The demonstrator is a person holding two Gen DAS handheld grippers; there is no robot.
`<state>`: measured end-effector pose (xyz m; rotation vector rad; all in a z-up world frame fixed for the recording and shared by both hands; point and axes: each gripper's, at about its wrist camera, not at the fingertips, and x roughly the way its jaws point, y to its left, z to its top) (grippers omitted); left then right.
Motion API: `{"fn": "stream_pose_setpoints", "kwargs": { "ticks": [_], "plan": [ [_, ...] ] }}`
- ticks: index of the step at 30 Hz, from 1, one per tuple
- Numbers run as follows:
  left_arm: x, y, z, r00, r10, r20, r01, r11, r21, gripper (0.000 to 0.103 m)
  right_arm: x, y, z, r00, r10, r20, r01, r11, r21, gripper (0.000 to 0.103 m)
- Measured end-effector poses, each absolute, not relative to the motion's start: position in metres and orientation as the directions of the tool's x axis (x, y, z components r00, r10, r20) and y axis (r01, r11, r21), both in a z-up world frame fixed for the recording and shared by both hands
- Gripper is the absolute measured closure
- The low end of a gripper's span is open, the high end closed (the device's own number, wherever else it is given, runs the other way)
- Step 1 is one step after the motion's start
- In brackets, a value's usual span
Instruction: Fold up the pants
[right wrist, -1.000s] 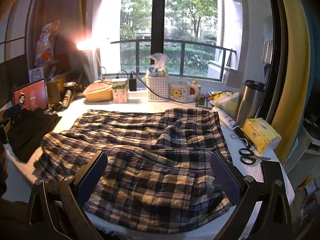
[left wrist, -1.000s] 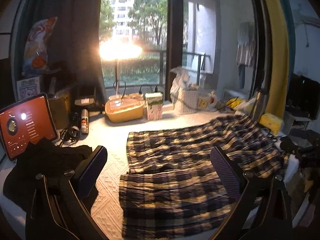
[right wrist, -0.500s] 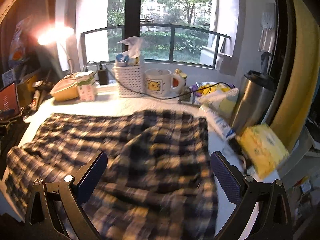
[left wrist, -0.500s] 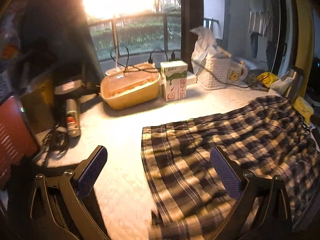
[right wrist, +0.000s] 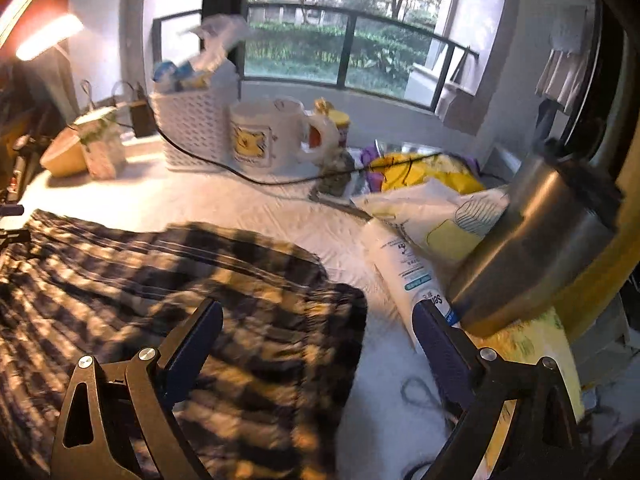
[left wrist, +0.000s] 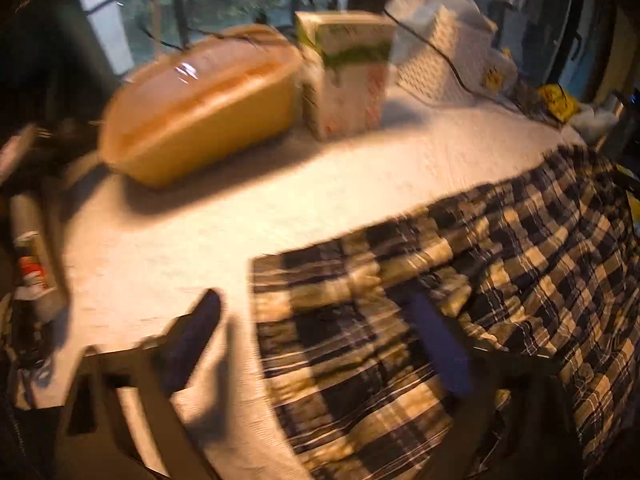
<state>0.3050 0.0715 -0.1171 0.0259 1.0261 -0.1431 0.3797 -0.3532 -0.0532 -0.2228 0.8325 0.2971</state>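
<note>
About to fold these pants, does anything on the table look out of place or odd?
The plaid pants lie rumpled, not flat, with bunched ridges near the edge. At their right, a white tube lies on its side against a steel tumbler, crowding that corner. Nothing looks spilled or damaged, though both views are blurred.

One pants point(left wrist: 460, 280), one carton point(left wrist: 346, 76), one mug point(right wrist: 256, 136).
</note>
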Motion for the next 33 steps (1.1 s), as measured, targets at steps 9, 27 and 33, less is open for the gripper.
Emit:
{"fn": "stream_pose_setpoints", "kwargs": {
  "ticks": [9, 27, 33],
  "plan": [
    [0.289, 0.048, -0.110, 0.543, -0.142, -0.828, 0.225, 0.974, -0.020, 0.101, 0.405, -0.343, -0.099, 0.509, 0.248, -0.825, -0.418, 0.908, 0.015, 0.063],
    [0.336, 0.112, -0.004, 0.803, 0.075, -0.592, 0.027, 0.986, 0.162, 0.096, 0.424, -0.276, -0.006, 0.723, 0.294, -0.626, -0.442, 0.893, -0.090, 0.077],
    [0.351, 0.114, -0.020, 0.745, 0.095, -0.660, 0.003, 0.989, 0.147, 0.033, 0.460, -0.271, -0.035, 0.693, 0.195, -0.694, -0.377, 0.918, -0.119, 0.077]
  ]
}}
